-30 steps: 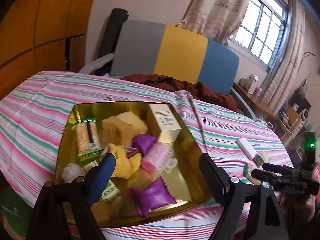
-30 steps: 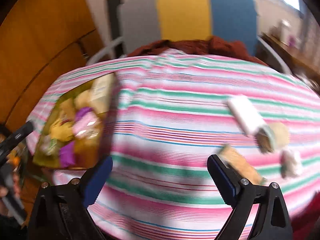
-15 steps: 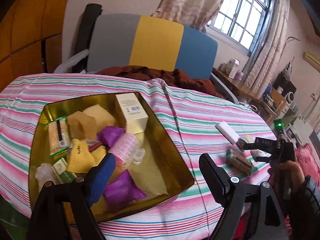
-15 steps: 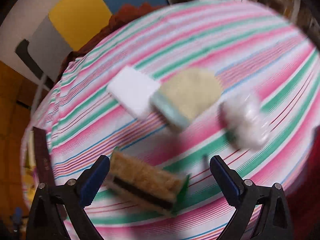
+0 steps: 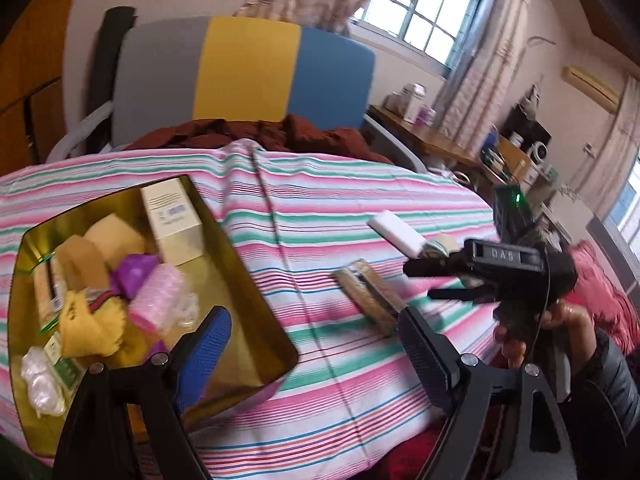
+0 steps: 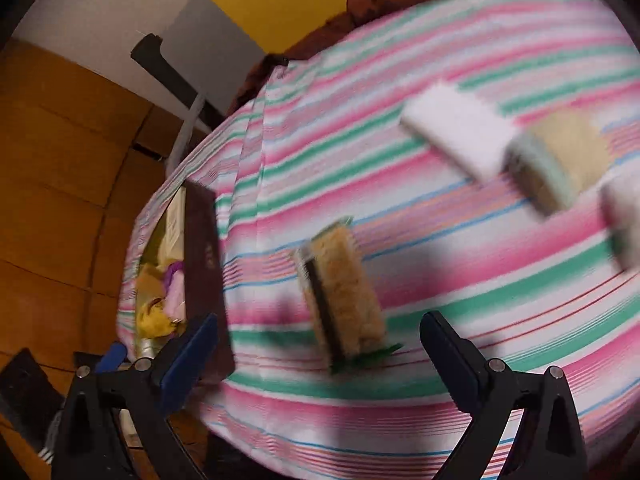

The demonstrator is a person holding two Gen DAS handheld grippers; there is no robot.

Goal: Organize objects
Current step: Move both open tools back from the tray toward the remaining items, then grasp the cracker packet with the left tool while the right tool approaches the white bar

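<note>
A gold tin (image 5: 248, 300) sits at the left of the striped table, holding a cream box (image 5: 172, 220), yellow sponges (image 5: 96, 248), a pink roller (image 5: 156, 300) and other small items. My left gripper (image 5: 312, 344) hovers open and empty over the tin's near right corner. A packaged scrub sponge (image 6: 340, 292) lies on the cloth just ahead of my right gripper (image 6: 320, 336), which is open around nothing. Beyond it lie a white block (image 6: 456, 136), a beige-green sponge (image 6: 560, 160) and a blurred white item (image 6: 624, 224). A hand holds the right gripper (image 5: 424, 282) above the packaged sponge (image 5: 368, 296).
A chair with a grey, yellow and blue back (image 5: 248, 72) stands behind the table, with a red-brown cloth (image 5: 260, 132) on its seat. A cluttered wooden desk (image 5: 440, 136) runs along the right wall under the window. The tin's dark outer wall (image 6: 204, 264) rises left of my right gripper.
The right gripper swung from looking across the table to close over the loose items, and the packaged sponge now sits near its fingers. The left view shifted right, leaving the tin further left.
</note>
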